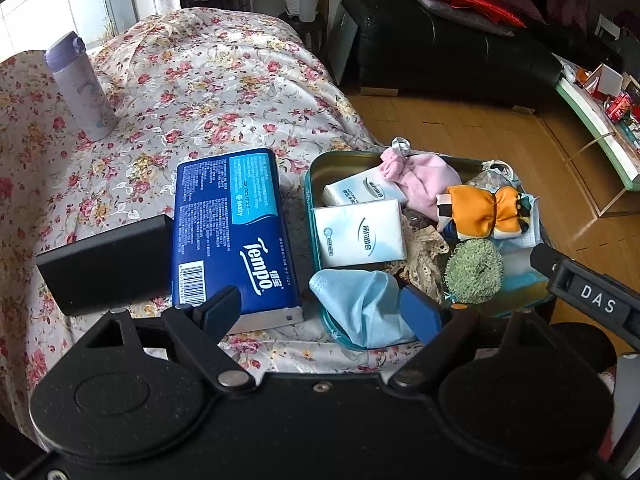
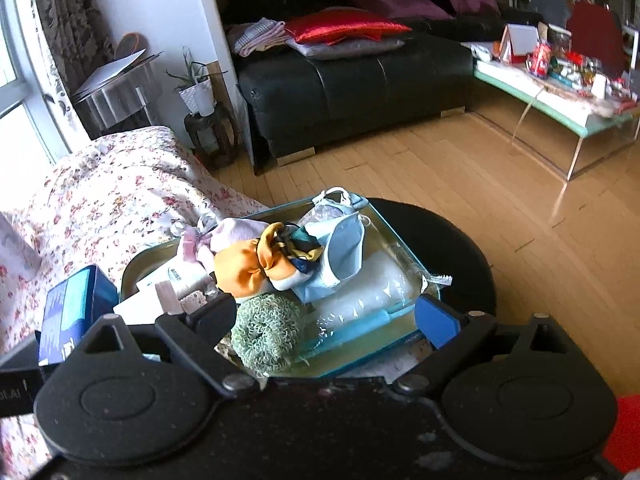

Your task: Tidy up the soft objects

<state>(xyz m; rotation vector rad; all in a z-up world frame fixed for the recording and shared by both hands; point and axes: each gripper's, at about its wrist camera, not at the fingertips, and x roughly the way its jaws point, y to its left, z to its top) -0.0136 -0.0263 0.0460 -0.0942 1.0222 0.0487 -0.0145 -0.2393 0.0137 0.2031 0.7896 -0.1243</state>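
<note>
**Soft things heaped in a teal tin**

On the flower-printed cloth (image 1: 208,80) sits a shallow teal metal tin (image 1: 316,168) with rounded corners, packed with soft goods: two glossy white tissue packs (image 1: 360,236), a fuzzy pink pouch (image 1: 424,184), a satiny orange bow (image 1: 484,208), a nubbly green scrunchie (image 1: 474,270), beige lace and a crumpled pale-blue face mask (image 1: 360,304) spilling over the near rim. Just beside the tin lies a long blue Tempo tissue pack (image 1: 236,232), with a matte black box (image 1: 104,264) touching its left side.

The left gripper (image 1: 324,312) is released, jaws spread wide, one over the Tempo pack and one over the mask, gripping nothing. The right gripper (image 2: 328,320) stands wide apart too, the scrunchie (image 2: 268,336) between its fingers but not pinched.

Only the left view shows a lilac flask (image 1: 80,88); only the right shows a clear plastic packet (image 2: 372,288) inside the tin and a round black stool (image 2: 452,256) behind it.
</note>
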